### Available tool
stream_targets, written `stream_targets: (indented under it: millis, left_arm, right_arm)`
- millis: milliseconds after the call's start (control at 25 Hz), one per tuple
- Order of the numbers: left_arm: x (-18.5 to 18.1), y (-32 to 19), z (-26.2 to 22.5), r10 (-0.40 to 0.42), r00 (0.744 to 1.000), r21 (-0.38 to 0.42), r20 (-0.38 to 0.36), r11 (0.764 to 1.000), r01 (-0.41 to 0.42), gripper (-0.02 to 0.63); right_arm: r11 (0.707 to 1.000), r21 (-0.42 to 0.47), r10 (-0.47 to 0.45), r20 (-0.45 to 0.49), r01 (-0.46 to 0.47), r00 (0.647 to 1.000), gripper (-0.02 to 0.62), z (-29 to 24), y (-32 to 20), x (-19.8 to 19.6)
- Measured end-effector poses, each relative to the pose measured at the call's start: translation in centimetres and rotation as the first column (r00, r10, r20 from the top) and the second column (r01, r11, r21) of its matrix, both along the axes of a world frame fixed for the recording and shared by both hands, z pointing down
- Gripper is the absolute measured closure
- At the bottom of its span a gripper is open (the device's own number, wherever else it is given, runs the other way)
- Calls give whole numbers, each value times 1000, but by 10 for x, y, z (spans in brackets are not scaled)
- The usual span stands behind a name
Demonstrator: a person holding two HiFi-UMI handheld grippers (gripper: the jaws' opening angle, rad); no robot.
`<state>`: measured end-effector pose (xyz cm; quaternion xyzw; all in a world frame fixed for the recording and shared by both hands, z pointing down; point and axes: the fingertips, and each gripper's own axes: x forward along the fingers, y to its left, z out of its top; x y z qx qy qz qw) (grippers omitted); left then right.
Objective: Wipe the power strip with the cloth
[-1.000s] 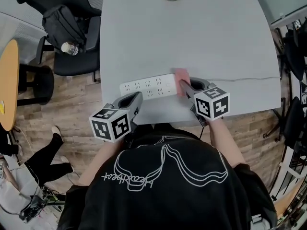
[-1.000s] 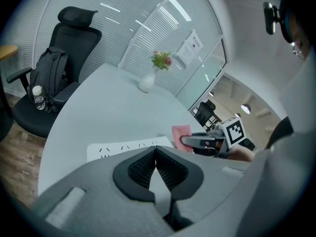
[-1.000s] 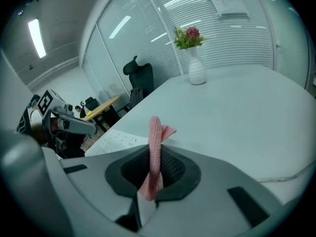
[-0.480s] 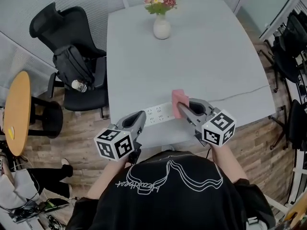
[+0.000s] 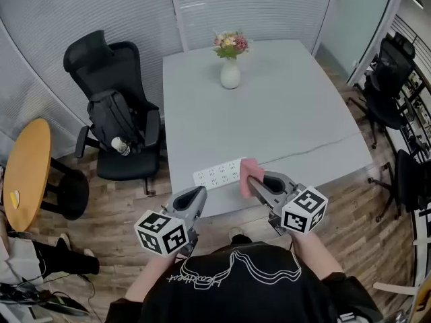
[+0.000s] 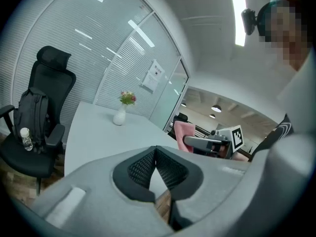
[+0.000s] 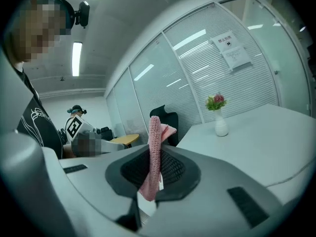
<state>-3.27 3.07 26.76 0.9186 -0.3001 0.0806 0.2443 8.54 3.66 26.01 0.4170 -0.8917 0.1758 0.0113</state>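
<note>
- Stands at the near edge of a grey table (image 5: 283, 106), a two-jaw gripper in each hand.
- Pinches a pink cloth (image 7: 154, 132) in the right gripper (image 7: 154, 154): jaws closed on it, with the fabric upright between the dark pads and a folded corner past the tips.
- Carries the left gripper (image 6: 156, 149) with jaws closed tip to tip and nothing between them.
- Has the white power strip (image 5: 217, 174) flat on the table close to its near edge, with a thin cord (image 5: 316, 147) running off to the right across the top.
- In the head view, holds the cloth over the right end of the power strip; cannot tell whether the two touch.
- In the same view, holds the left gripper just short of the table edge, in front of the strip's left end and apart from it.
- Faces a white vase of flowers (image 5: 229, 75) at the far end of the table.
- To the left of the table:
  - a black office chair (image 5: 101, 56)
  - a dark backpack (image 5: 114, 120) on its seat, with a bottle (image 5: 120, 146) beside it
  - farther left, a round wooden table (image 5: 27, 173)
</note>
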Motion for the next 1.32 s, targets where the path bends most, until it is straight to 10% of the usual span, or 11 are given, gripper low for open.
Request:
stream_targets:
  millis: [520, 1320]
  left_arm:
    - [-51, 92, -44, 40, 998, 121, -41, 992, -35, 594]
    - [-74, 98, -53, 47, 997, 159, -64, 987, -36, 594]
  right_arm:
    - [995, 79, 61, -23, -59, 998, 561, -27, 99, -56]
    - [987, 114, 123, -73, -114, 990, 561, -35, 106, -67]
